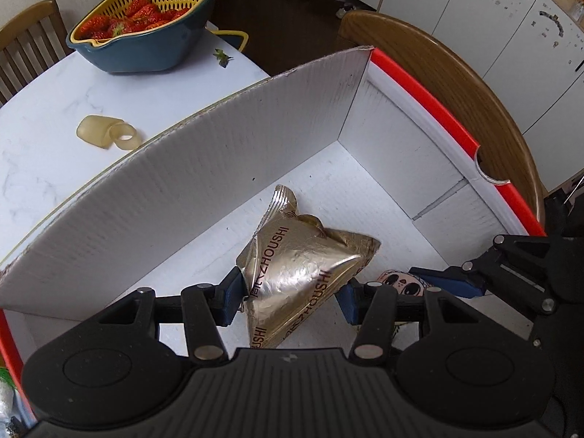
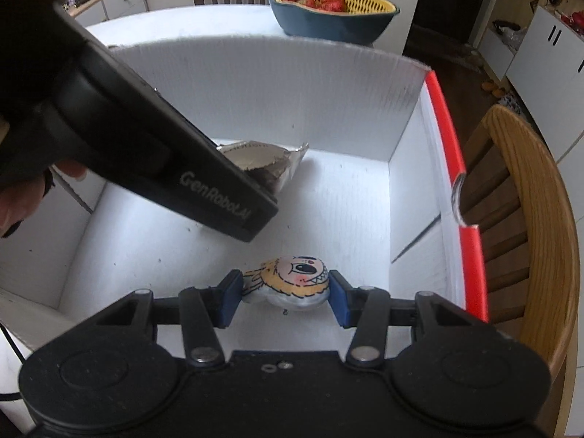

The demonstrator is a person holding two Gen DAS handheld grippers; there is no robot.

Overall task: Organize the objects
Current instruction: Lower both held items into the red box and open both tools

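Both grippers reach into a white cardboard box [image 1: 182,189] with a red rim [image 2: 443,109]. My left gripper [image 1: 292,292] has its blue pads on either side of a gold foil snack bag [image 1: 303,270] marked ZHOUSHI, low over the box floor. My right gripper [image 2: 285,294] has its pads against both sides of a small cartoon-face packet [image 2: 288,284] near the box floor. The packet [image 1: 399,281] and the right gripper's fingers [image 1: 449,281] also show in the left wrist view. The left gripper's body [image 2: 146,146] hides most of the foil bag [image 2: 262,160] in the right wrist view.
The box sits on a white marble table [image 1: 43,153]. A yellow colander of strawberries in a blue bowl [image 1: 146,22] stands at the table's far side. A pale rubbery piece [image 1: 106,133] and a strawberry leaf [image 1: 222,57] lie on the table. A wooden chair [image 2: 522,197] stands beside the box.
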